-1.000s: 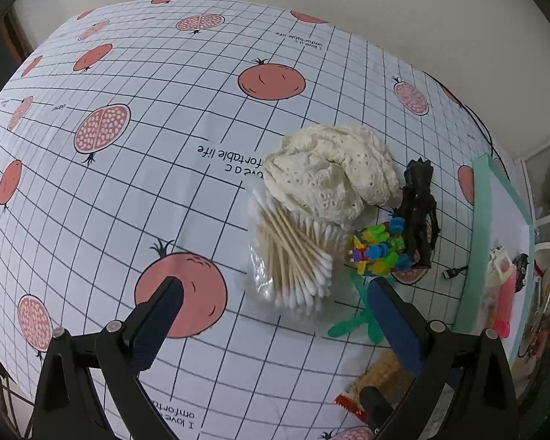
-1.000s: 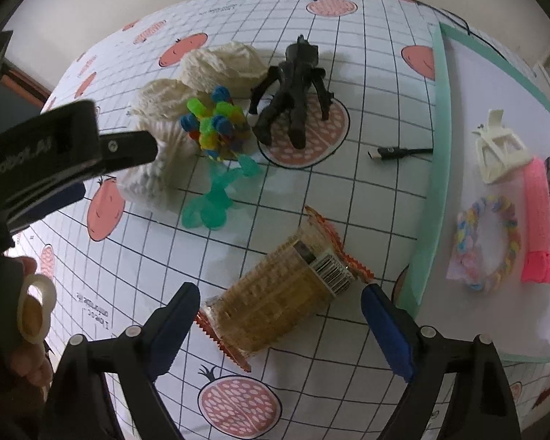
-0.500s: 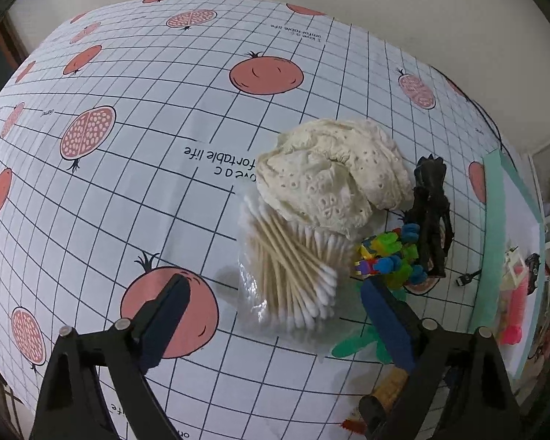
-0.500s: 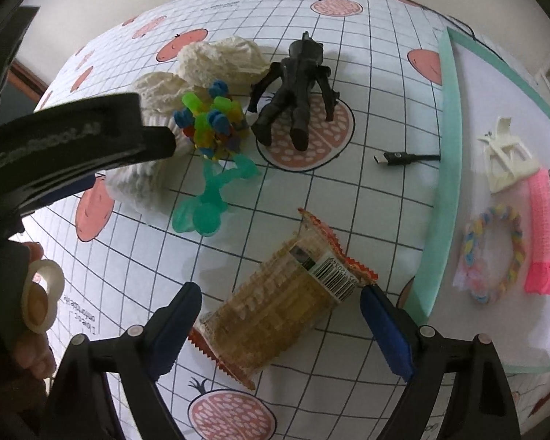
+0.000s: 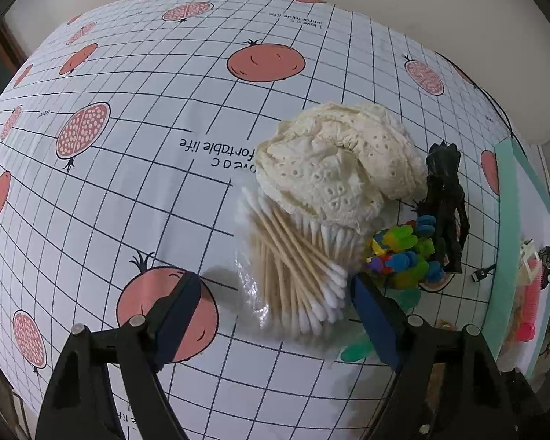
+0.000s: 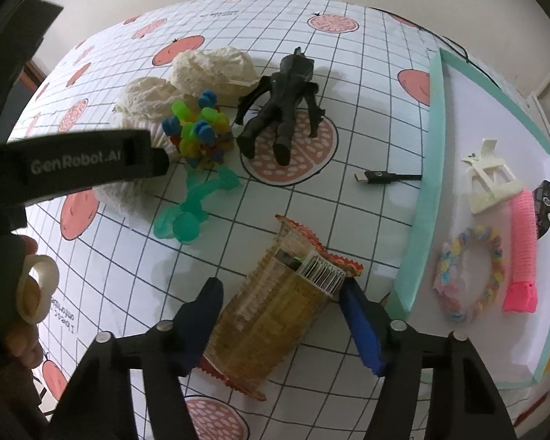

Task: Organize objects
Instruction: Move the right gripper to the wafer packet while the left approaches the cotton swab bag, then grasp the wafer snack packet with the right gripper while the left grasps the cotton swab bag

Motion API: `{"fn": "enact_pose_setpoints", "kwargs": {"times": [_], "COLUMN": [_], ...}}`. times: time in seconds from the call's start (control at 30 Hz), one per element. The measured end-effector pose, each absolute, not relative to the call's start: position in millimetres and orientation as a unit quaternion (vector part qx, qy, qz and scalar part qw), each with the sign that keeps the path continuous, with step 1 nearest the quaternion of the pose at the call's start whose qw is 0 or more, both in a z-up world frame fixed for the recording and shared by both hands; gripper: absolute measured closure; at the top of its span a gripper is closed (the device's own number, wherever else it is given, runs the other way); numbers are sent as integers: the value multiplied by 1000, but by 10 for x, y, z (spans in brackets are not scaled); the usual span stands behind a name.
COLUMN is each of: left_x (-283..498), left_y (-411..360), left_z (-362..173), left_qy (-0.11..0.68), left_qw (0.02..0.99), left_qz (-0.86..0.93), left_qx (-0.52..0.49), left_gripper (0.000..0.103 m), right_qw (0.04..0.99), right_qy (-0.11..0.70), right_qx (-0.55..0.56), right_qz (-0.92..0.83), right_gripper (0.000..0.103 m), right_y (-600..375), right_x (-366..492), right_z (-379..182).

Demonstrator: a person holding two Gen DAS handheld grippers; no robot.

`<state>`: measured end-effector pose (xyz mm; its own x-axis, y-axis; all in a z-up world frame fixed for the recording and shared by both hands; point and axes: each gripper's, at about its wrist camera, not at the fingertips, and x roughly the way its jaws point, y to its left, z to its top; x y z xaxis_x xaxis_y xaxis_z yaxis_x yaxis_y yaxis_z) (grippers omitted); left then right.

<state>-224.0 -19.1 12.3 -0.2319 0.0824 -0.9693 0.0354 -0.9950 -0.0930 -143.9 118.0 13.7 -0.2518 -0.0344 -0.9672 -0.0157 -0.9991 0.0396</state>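
On the teal-edged tray [image 6: 418,220] lie a white clip [image 6: 489,179], pink comb [image 6: 522,253] and pastel ring [image 6: 471,275]. Left gripper [image 5: 275,286] is spread around the clear bag of cotton swabs [image 5: 297,275] — sticks fanning toward the camera. Right gripper [image 6: 280,293] is spread astride the cracker packet [image 6: 275,319] — its long axis runs diagonally, barcode end toward the tray.

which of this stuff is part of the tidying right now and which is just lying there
In play:
- bag of cotton swabs, between the open left gripper fingers
- cracker packet, between the open right gripper fingers
- white tray, already holding small items

Lying about:
- lace cloth
- black figure
- colourful block toy
- teal toy
- cable plug
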Motion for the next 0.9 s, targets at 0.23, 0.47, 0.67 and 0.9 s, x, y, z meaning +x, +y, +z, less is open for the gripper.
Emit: {"fn": "enact_pose_setpoints", "kwargs": {"times": [0.23,0.47,0.67,0.9], "left_x": [-2218,-2185,-2149,-2109], "left_y": [-175,-172,-193,-253], "left_z": [126,155,190,235], "left_qy": [-41,-20,-10,-17], "left_qw": [12,0,-3,-2], "left_qz": [783,786,790,792], "left_qx": [-621,-618,-613,-610], "left_gripper": [19,31,45,54], "right_qw": [5,9,10,10], "right_qy": [-36,-38,-39,-39], "right_qx": [607,605,605,605], "right_qz": [-794,-795,-795,-795], "right_gripper": [51,54,54,54], "right_y": [1308,1428,1471,1463], "right_x": [-1424,-1532,-1523,-1518], "right_z": [163,153,171,170]}}
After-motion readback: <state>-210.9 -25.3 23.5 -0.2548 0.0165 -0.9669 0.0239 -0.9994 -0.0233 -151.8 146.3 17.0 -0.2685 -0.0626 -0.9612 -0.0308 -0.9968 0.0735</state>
